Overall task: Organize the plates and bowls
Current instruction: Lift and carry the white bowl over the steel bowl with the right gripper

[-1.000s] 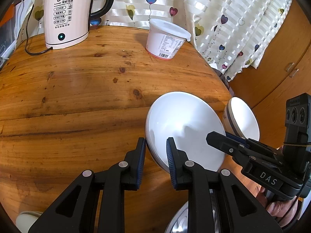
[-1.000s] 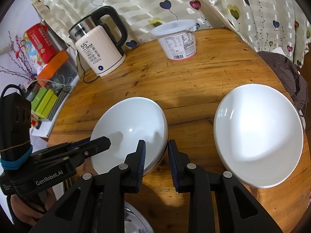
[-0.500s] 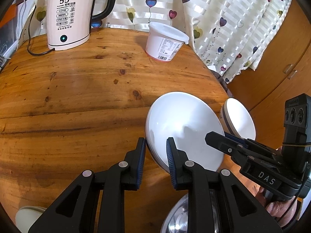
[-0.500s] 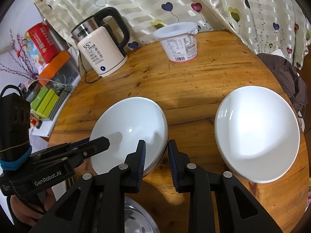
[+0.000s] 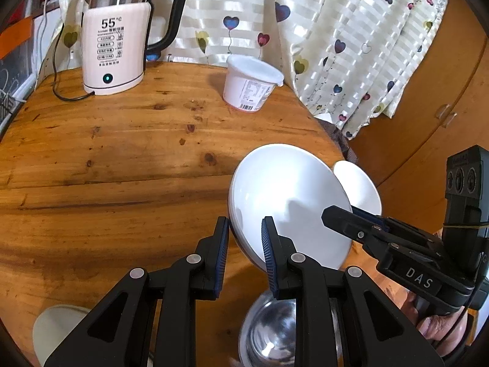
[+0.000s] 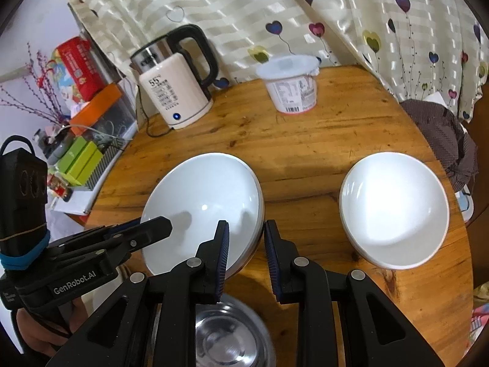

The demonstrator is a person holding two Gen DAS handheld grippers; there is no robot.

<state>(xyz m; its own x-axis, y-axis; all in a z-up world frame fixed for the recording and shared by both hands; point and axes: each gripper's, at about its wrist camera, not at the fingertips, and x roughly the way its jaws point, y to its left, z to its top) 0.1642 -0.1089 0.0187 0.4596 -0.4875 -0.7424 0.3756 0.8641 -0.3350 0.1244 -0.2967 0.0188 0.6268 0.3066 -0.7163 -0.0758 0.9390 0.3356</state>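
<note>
A deep white plate (image 5: 284,202) hangs tilted above the round wooden table (image 5: 107,168), held from both sides. My left gripper (image 5: 244,229) is shut on its left rim. My right gripper (image 6: 246,229) is shut on the opposite rim, and it also shows in the left wrist view as the right gripper (image 5: 345,214) reaching in from the right. In the right wrist view the held plate (image 6: 204,202) has the left gripper (image 6: 159,224) clamped on its far side. A second white plate (image 6: 394,211) rests on the table to the right. A steel bowl (image 6: 229,336) lies under the held plate.
An electric kettle (image 5: 113,46) with its cord and a lidded white tub (image 5: 250,85) stand at the table's far side by the curtain. A cream dish (image 5: 58,327) sits at the near left edge. Boxes and clutter (image 6: 79,159) lie beyond the table's left edge.
Both grippers have risen together with the white plate between them. The table has dropped away and more of the steel bowl shows underneath.
</note>
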